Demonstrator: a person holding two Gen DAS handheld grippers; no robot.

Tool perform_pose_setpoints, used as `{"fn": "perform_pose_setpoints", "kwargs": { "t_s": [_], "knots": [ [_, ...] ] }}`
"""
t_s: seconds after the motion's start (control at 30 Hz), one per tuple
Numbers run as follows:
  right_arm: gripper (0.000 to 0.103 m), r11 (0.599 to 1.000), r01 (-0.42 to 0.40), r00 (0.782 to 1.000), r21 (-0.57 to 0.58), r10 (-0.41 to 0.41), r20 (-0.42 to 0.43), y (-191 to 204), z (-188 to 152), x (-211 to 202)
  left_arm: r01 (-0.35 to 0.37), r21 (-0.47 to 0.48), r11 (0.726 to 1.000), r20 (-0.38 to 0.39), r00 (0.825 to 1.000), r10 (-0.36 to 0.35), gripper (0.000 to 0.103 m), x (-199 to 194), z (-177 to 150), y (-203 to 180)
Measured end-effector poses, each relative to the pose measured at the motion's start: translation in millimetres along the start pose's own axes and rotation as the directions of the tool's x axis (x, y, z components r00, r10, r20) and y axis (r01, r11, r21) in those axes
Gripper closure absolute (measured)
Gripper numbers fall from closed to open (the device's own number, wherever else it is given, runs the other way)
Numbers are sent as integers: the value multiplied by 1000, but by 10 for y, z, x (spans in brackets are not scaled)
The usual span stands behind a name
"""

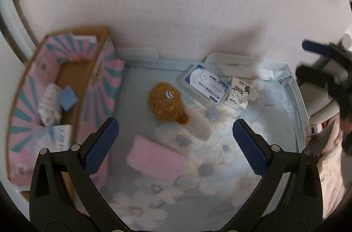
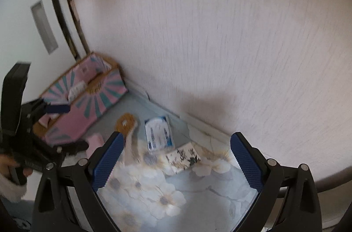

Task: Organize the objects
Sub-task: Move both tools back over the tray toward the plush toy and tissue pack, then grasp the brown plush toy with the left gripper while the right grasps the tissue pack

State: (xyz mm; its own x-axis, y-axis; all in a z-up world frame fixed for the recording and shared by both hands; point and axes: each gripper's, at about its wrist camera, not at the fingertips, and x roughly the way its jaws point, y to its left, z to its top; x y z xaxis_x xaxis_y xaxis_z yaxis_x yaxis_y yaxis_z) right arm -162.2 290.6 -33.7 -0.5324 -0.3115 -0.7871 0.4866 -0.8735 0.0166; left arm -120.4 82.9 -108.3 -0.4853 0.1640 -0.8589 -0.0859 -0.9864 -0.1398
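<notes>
On a floral tabletop [image 1: 215, 168] lie a brown knitted toy [image 1: 166, 102], a clear plastic case with a blue-white label [image 1: 205, 83], a small printed tissue pack [image 1: 238, 92] and a pink block [image 1: 154, 157]. A pink and teal cardboard box [image 1: 55, 100] stands at the left, holding a blue square [image 1: 67, 98] and white packets. My left gripper [image 1: 176, 146] hangs open above the pink block, holding nothing. My right gripper [image 2: 176, 161] is open and empty over the tissue pack [image 2: 183, 157] and the plastic case [image 2: 159, 133]. The box [image 2: 88, 104] sits to its left.
A pale textured wall [image 1: 176, 1] runs right behind the table. A white door with a recessed handle [image 2: 44, 27] is at the far left. The other gripper and a hand [image 2: 19, 144] show at the right wrist view's left edge. Pinkish fabric [image 1: 330, 166] hangs off the table's right side.
</notes>
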Motion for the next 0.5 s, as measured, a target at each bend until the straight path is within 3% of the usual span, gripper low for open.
{"fn": "perform_pose_setpoints", "kwargs": {
  "t_s": [0.17, 0.5],
  "knots": [
    [6, 999, -39, 998, -36, 37, -57, -121, -255, 413, -33, -31, 999, -40, 999, 32, 0, 386, 45, -19],
    [6, 990, -63, 988, -130, 43, -150, -214, -580, 1118, -59, -122, 991, -89, 995, 48, 14, 966, 90, 161]
  ]
}}
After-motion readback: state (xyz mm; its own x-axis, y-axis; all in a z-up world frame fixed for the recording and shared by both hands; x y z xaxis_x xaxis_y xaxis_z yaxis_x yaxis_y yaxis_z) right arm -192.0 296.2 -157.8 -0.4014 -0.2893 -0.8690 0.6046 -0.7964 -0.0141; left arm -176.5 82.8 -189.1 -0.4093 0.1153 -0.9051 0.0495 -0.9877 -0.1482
